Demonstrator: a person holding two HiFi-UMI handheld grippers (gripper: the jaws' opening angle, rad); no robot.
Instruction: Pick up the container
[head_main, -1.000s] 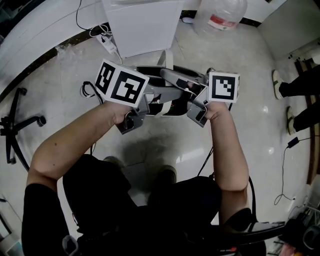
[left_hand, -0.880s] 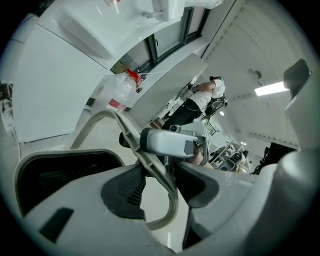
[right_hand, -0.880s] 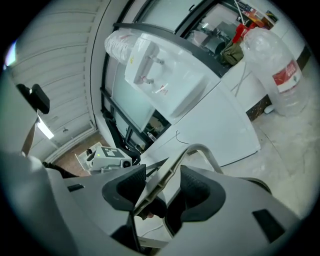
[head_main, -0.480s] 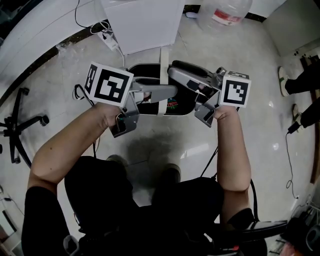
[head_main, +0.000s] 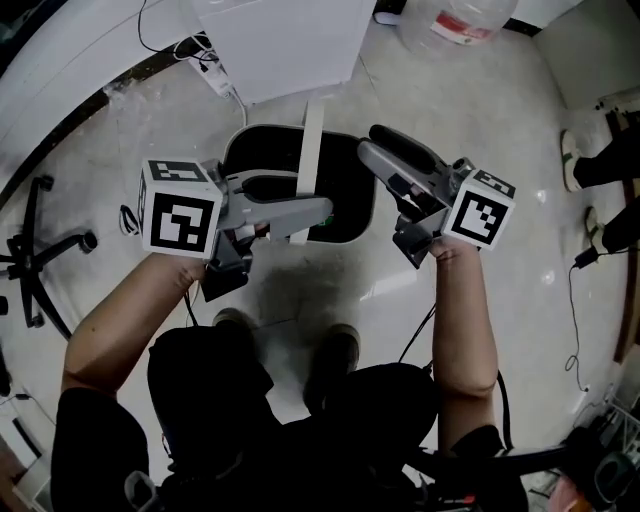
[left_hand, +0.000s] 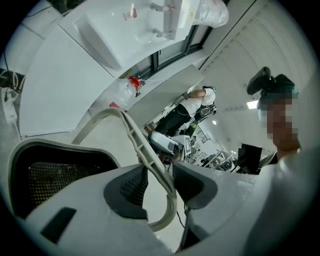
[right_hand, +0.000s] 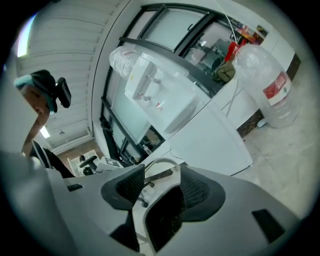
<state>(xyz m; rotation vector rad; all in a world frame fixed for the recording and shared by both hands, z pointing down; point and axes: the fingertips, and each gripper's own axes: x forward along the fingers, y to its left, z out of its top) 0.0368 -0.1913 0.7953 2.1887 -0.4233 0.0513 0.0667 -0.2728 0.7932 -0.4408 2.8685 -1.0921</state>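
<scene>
Now your left gripper (left_hand: 156, 172), jaws just closing, clamps the pale handle (head_main: 310, 140). Your right gripper (right_hand: 162, 185), jaws just opening, stands apart astride the rim. Bare floor (head_main: 520, 150) lies open rightward, while a white cabinet (head_main: 290, 40) crowds the far edge. The bottle's (head_main: 455, 20) red label is unreadable. The container (head_main: 350, 170), black and mesh-walled, is between both grippers.
</scene>
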